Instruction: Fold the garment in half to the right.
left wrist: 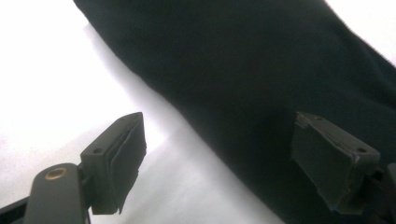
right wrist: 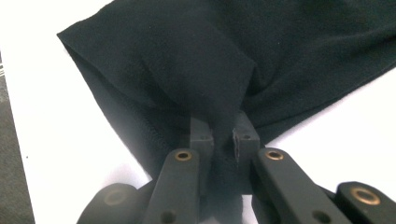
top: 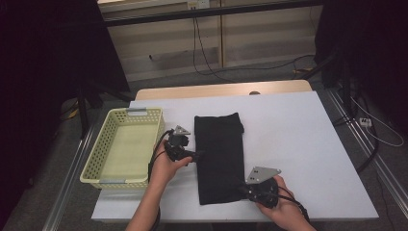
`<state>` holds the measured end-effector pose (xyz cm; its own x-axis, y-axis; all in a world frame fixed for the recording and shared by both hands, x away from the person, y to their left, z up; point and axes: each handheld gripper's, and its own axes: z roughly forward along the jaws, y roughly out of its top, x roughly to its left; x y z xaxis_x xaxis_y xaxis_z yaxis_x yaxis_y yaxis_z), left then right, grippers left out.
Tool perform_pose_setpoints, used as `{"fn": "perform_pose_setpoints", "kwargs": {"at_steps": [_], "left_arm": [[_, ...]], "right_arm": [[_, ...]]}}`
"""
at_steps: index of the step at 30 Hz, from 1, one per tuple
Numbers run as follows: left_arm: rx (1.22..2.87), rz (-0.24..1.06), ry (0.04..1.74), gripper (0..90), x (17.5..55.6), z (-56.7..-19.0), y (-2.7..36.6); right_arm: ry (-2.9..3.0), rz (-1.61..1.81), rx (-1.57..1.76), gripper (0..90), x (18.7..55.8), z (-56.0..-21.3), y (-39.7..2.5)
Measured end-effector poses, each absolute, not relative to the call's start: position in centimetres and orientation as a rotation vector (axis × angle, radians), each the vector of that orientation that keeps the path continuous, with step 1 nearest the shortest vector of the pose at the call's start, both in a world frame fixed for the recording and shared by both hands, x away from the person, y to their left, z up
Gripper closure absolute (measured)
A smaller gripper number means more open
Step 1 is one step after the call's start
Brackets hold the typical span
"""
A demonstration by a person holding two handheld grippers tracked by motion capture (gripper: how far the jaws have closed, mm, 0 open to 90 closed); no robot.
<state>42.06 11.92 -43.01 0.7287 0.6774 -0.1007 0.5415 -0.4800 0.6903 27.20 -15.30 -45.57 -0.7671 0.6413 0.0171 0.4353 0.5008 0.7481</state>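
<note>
- Two grippers worked one black cloth [top: 219,156].
- Right gripper [right wrist: 224,140] clenched on a pinched fold at the cloth's near right corner.
- Left gripper [left wrist: 217,161] released, jaws wide, straddling the cloth's left edge.
- Cloth lay flat, lengthwise, mid white table [top: 298,139].
- Yellow basket [top: 96,159] stood just left of it.

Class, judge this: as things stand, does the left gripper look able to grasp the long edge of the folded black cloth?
Probably yes. The left gripper stands open, straddling the folded black cloth's edge on the white table, with nothing between.
</note>
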Motion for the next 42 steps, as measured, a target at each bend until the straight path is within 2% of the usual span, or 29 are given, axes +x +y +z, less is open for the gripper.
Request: {"fn": "perform_pose_setpoints", "kwargs": {"at_steps": [10, 29, 42], "left_arm": [[2.199, 0.235, 0.917, 18.7, 42.1, -43.0, 12.0], [2.136, 0.209, 0.960, 18.5, 43.3, -41.9, 11.2], [2.123, 0.228, 1.025, 19.3, 45.8, -41.9, 10.8]], "right_arm": [[2.430, 1.299, 0.978, 84.0, 27.6, -44.5, -16.1], [2.439, 1.295, 0.977, 83.9, 27.6, -45.0, -16.1], [2.438, 1.300, 0.980, 83.9, 27.5, -45.0, -16.3]]}}
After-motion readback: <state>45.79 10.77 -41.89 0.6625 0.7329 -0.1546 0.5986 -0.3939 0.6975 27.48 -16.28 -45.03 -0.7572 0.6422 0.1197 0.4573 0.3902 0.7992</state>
